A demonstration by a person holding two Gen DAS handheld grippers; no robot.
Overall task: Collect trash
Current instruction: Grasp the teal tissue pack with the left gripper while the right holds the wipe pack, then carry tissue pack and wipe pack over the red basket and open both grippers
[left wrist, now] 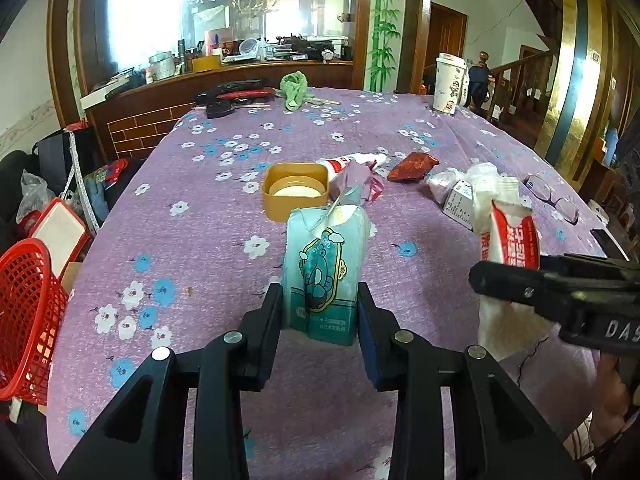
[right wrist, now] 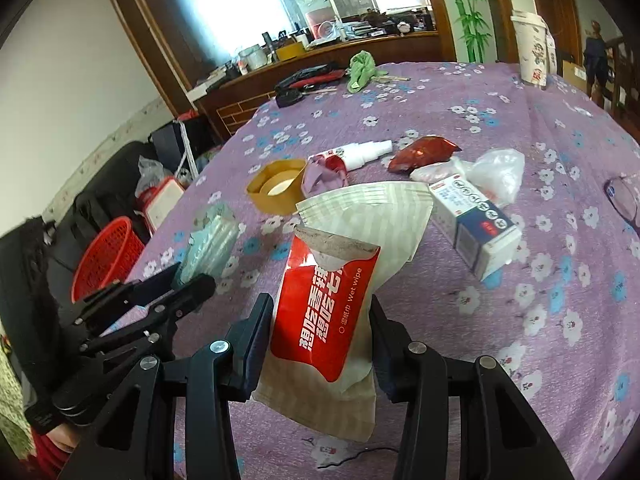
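- Left tool (left wrist: pixel 320 316): clamped on a teal printed tissue packet (left wrist: pixel 324 268), held upright above the surface.
- Right tool (right wrist: pixel 322 336): clamped on a red-and-white wet-wipe sachet (right wrist: pixel 324 308) together with a cream striped paper bag (right wrist: pixel 372 216) behind it, both lifted clear.
- Surface (left wrist: pixel 200 240): purple cloth with white and blue flowers; remaining litter just beyond the tools: mustard-yellow plastic lid (left wrist: pixel 296 190), crumpled pink wrapper (left wrist: pixel 360 180), white spray bottle (right wrist: pixel 366 152), red foil wrapper (left wrist: pixel 414 166), white-and-blue medicine carton (right wrist: pixel 476 224), clear crumpled plastic bag (right wrist: pixel 498 172).
- Red mesh plastic basket (left wrist: pixel 24 320): beside the left edge of the surface, below it, probable receptacle.
- Step in hand, as judged: both loads secured, transfer pending.
- Next move calls for: swing leftward over the basket, release above its mouth.
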